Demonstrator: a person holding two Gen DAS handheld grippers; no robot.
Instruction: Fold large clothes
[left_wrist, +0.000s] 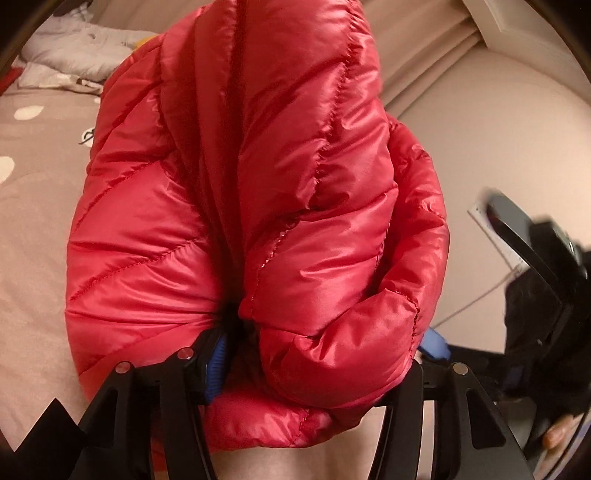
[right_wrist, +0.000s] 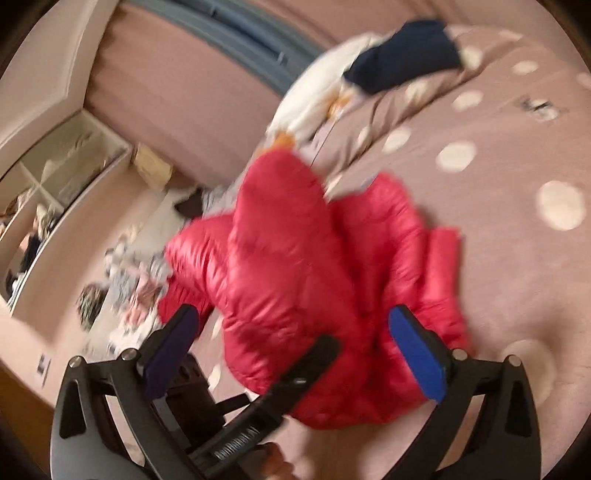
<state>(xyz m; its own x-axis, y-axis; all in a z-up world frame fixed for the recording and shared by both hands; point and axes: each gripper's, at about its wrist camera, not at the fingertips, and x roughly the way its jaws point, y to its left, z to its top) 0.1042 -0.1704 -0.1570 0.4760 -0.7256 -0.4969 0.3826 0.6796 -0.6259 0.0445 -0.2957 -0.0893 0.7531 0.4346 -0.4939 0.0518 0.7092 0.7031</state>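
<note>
A red quilted puffer jacket (left_wrist: 258, 206) lies bunched on a bed covered with a dusty-pink spread with pale dots (right_wrist: 498, 155). In the left wrist view its bulk runs lengthwise away from the camera, from the gripper up toward the top of the frame, with a deep fold down the middle along that same line. The left gripper (left_wrist: 325, 354) stands partly open with a thick roll of the jacket's near end sitting between its blue-padded fingers (left_wrist: 218, 356); whether the pads actually press the fabric cannot be told, since the right pad is mostly hidden by the cloth. In the blurred right wrist view, the jacket (right_wrist: 303, 266) is a rumpled heap near the bed's edge, one puffy lobe pointing up toward a white pillow (right_wrist: 314, 99) and a dark blue garment (right_wrist: 402, 55). The right gripper (right_wrist: 295, 343) hangs above the heap with its jaws spread wide and nothing between them. The left gripper's black frame (right_wrist: 266, 402) crosses below it.
</note>
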